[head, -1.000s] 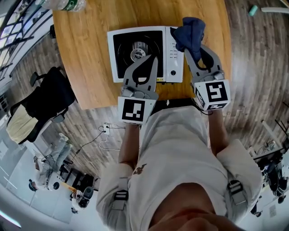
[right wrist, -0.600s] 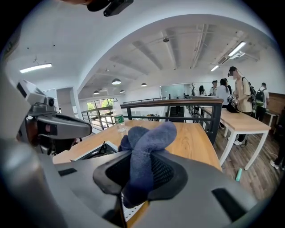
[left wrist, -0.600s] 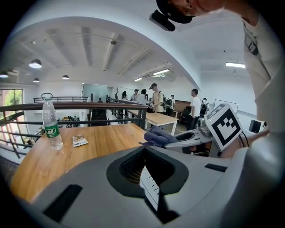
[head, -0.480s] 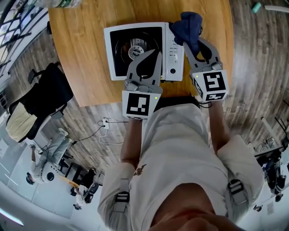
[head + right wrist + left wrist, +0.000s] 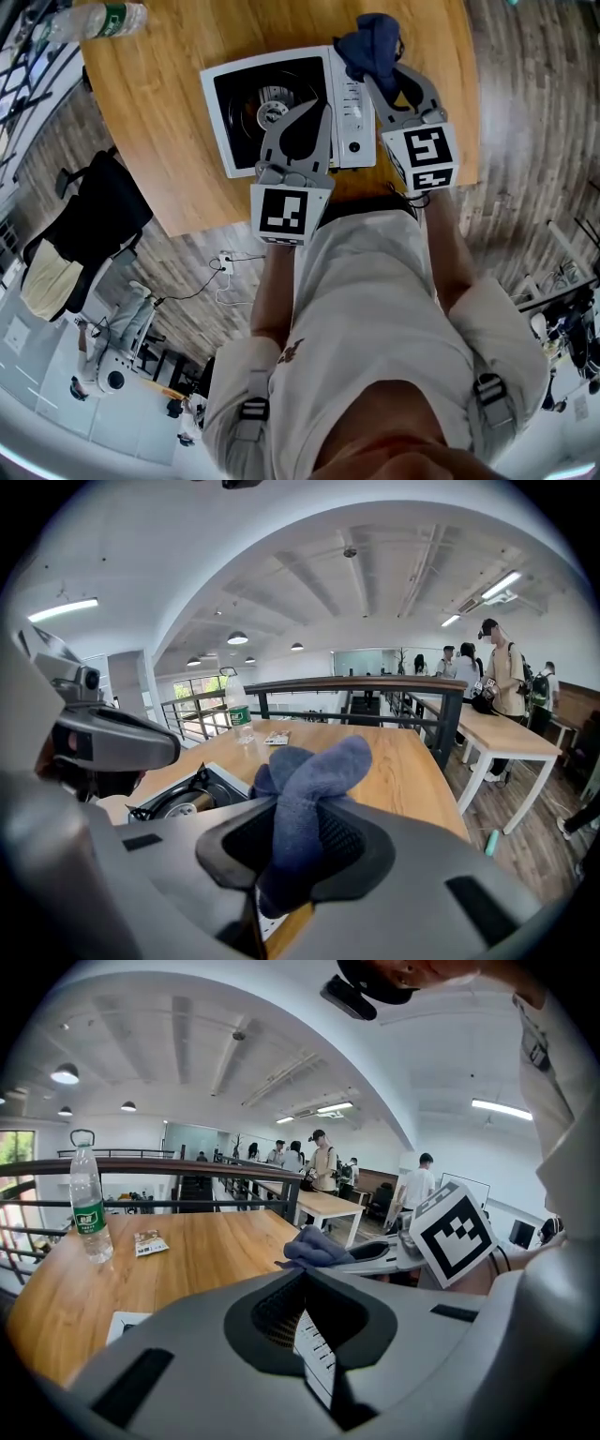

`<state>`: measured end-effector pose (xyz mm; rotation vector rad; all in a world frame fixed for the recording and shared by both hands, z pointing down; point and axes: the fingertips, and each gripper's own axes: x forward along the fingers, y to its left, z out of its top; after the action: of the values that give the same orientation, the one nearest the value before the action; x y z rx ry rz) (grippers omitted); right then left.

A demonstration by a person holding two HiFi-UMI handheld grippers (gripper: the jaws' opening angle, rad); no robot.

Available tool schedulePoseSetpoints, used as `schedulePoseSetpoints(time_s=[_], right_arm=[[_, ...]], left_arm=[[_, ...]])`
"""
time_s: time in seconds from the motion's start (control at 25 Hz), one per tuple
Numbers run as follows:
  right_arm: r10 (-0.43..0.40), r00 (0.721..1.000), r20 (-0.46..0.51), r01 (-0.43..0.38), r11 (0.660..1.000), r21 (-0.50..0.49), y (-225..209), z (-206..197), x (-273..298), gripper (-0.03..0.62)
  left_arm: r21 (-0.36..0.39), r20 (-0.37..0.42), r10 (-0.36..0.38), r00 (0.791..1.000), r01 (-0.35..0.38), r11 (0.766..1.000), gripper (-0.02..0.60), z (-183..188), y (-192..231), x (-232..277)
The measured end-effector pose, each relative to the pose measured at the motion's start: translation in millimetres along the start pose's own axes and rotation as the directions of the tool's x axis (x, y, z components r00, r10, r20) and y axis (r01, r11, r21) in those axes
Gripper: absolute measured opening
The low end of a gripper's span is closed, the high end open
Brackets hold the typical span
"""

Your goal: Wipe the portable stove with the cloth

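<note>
- While both forearms stretch forward with the tools angled down, the right gripper (image 5: 377, 71) clamps the cloth (image 5: 370, 42) above the right edge of the stove (image 5: 214, 122).
- Left gripper (image 5: 316, 106), jaws together and empty, hangs over the stove's near right part.

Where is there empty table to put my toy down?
The widest bare wood on the table lies between the water bottle and the portable stove. Another bare patch is to the right of the cloth. The stove's near side is crowded: the left gripper and the right gripper, shut on the cloth, hang there.
</note>
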<state>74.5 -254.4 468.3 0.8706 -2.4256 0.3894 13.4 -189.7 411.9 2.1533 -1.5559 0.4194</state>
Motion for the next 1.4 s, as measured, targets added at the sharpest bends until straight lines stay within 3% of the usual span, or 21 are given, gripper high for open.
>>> schedulePoseSetpoints(time_s=[0.52, 1.4], right_arm=[[0.015, 0.996, -0.092, -0.019, 0.999, -0.043, 6, -21, 35, 0.109], [0.049, 0.989, -0.141, -0.057, 0.997, -0.058, 15, -41, 50, 0.106]], left_arm=[[-0.015, -0.044, -0.026, 0.999, 0.026, 1.0, 0.02, -10, 2, 13], [-0.036, -0.051, -0.017, 0.999, 0.015, 0.999, 0.02, -17, 0, 6]])
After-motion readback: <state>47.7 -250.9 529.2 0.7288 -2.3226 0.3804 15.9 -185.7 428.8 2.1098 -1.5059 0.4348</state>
